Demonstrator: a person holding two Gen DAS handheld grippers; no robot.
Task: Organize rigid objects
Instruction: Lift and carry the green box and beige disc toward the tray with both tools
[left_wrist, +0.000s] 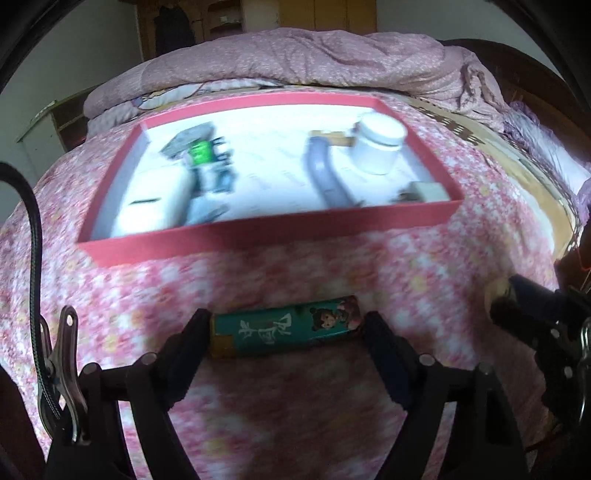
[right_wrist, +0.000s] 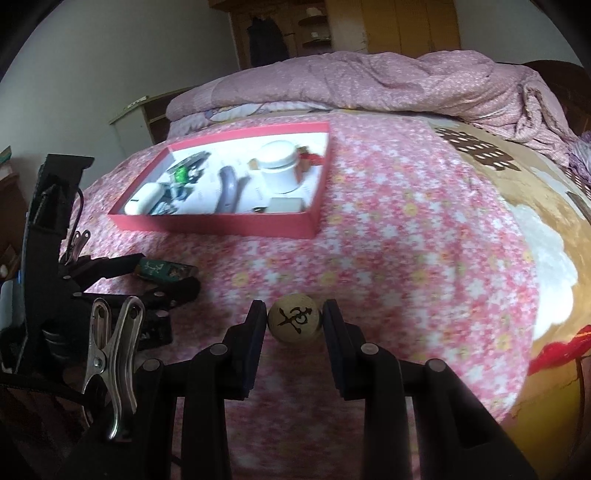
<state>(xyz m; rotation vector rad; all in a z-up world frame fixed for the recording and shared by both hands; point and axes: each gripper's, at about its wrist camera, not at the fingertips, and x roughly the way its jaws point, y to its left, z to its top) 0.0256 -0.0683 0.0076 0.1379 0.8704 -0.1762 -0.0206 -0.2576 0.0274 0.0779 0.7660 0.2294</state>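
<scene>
The teal lighter (left_wrist: 284, 326) sits clamped endwise in the left tool (left_wrist: 286, 328); the right tool (right_wrist: 294, 321) grips a beige ball (right_wrist: 294, 323) above the bed (right_wrist: 388, 240).

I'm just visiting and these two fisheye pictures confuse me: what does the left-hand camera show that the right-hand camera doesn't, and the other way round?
Only the left wrist view shows the whole green tube lying crosswise between the left gripper fingers.

Only the right wrist view shows the writing on the tan ball, with the right gripper closed on it, plus the brown patterned part of the bed at right.

Both show the red box on the pink flowered bedspread, holding the white jar and other items, and the rumpled quilt behind.
</scene>
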